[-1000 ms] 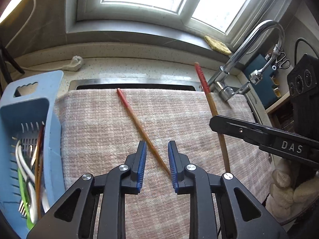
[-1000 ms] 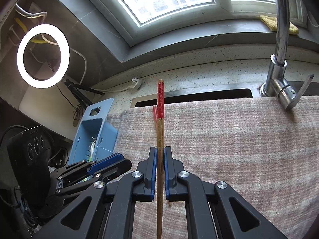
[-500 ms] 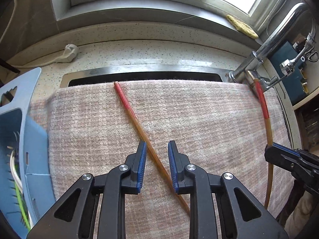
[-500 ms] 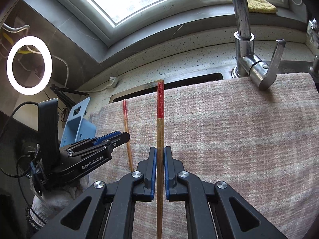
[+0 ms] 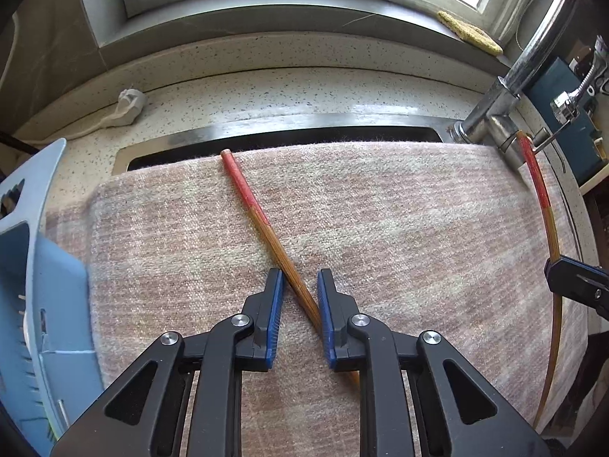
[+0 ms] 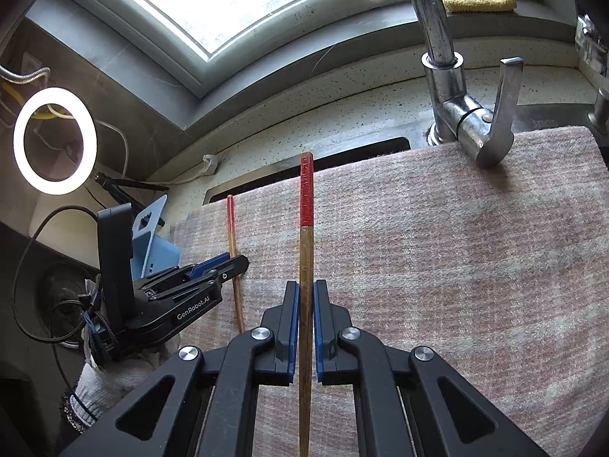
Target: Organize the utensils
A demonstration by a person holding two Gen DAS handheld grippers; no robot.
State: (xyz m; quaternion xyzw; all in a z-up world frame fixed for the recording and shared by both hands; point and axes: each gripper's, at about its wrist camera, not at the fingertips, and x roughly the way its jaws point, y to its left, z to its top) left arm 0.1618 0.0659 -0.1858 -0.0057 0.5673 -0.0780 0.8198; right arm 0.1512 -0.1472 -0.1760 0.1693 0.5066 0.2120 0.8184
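Left gripper (image 5: 300,285): my jaws have just been closing around the chopstick on the towel (image 5: 262,224), which crosses diagonally between the pads; they look not quite clamped, so I count it ungrasped. Since a second ago I have dropped lower over it; pickup looks imminent.

Right gripper (image 6: 303,297): clenched on the second chopstick (image 6: 305,251), red end pointing away, raised over the towel (image 6: 456,266).

Blue utensil basket (image 5: 34,285): at the towel's left edge, the likely destination.

Views: only the right wrist shows the gloved hand (image 6: 114,373) and ring light (image 6: 55,141); only the left shows the basket's slotted inside.
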